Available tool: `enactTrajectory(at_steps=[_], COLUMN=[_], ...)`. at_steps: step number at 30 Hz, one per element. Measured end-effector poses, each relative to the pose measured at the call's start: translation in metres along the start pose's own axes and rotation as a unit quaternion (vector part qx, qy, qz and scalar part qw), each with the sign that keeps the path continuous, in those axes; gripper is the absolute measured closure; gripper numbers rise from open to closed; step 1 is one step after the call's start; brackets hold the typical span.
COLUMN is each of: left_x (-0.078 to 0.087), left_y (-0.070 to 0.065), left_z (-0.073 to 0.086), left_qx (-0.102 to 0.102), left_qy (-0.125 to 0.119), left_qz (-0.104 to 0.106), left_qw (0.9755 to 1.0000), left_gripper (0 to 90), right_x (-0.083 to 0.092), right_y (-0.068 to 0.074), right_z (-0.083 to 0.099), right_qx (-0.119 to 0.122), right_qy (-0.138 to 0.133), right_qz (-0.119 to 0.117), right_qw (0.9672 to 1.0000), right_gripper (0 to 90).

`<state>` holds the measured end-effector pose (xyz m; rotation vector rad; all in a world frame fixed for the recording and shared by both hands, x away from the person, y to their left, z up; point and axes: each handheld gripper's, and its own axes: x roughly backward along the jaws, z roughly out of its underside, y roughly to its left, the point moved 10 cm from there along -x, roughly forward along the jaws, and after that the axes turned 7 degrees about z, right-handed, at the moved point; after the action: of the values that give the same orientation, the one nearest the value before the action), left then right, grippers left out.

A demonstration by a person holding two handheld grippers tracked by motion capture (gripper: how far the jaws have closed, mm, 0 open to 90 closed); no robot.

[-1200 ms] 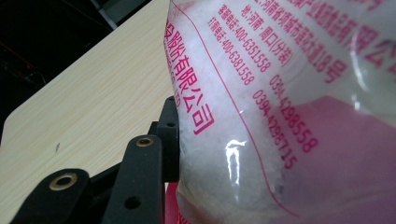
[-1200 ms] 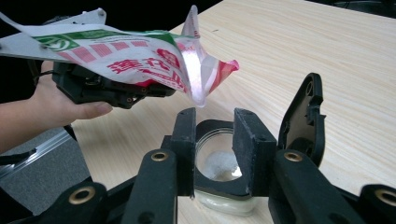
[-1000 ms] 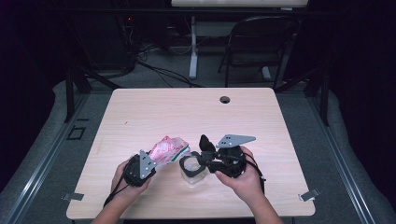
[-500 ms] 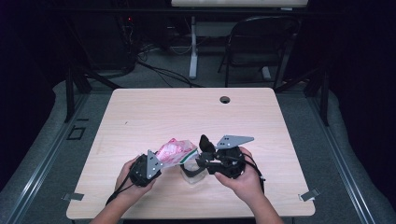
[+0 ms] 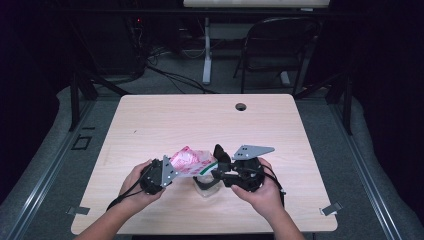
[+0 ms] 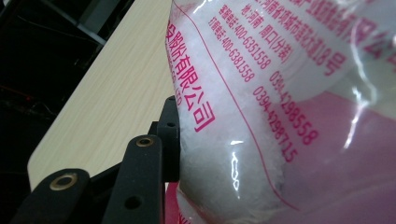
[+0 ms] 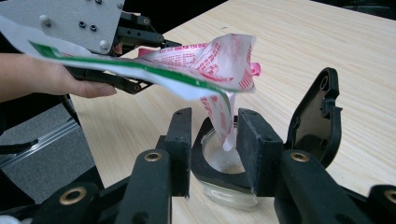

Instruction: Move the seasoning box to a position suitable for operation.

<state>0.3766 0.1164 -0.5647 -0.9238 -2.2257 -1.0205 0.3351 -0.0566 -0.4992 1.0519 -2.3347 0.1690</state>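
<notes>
A pink-and-white plastic bag (image 5: 190, 160) of white granules is pinched in my left gripper (image 5: 172, 167), which is shut on it; one black finger (image 6: 166, 140) presses the bag (image 6: 280, 93) from the left. The bag's cut corner (image 7: 226, 126) hangs down into a small glass jar (image 7: 224, 198) with a black collar and a flipped-open black lid (image 7: 313, 121). My right gripper (image 7: 215, 144) straddles the jar (image 5: 206, 189) on the table; its jaws have just been opening, and the pads stand close beside the collar with the jar between them. The left gripper's grey plate (image 7: 79, 18) sits behind the bag.
The light wooden table (image 5: 200, 120) has a round cable hole (image 5: 241, 106) near its far edge. A dark chair (image 5: 280, 45) and a table leg (image 5: 206, 55) stand beyond it, and cables lie on the grey floor.
My left hand has carried the bag a little up and to the right, closer over the jar. The right hand has stayed where it was.
</notes>
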Motion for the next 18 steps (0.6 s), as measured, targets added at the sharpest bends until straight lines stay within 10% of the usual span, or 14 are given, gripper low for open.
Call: enactTrajectory(at_steps=[18], left_x=[0.0006], left_y=[0.0091], left_z=[-0.0078], left_qx=[-0.050], left_qy=[0.039], left_qz=[-0.001], left_qw=[0.9980], left_gripper=[64.3], right_x=[0.0027], right_y=[-0.0037], right_z=[-0.0017], right_qx=[-0.005], right_qy=[-0.007], right_qz=[0.003], right_qw=[1.0000], right_gripper=[66.2])
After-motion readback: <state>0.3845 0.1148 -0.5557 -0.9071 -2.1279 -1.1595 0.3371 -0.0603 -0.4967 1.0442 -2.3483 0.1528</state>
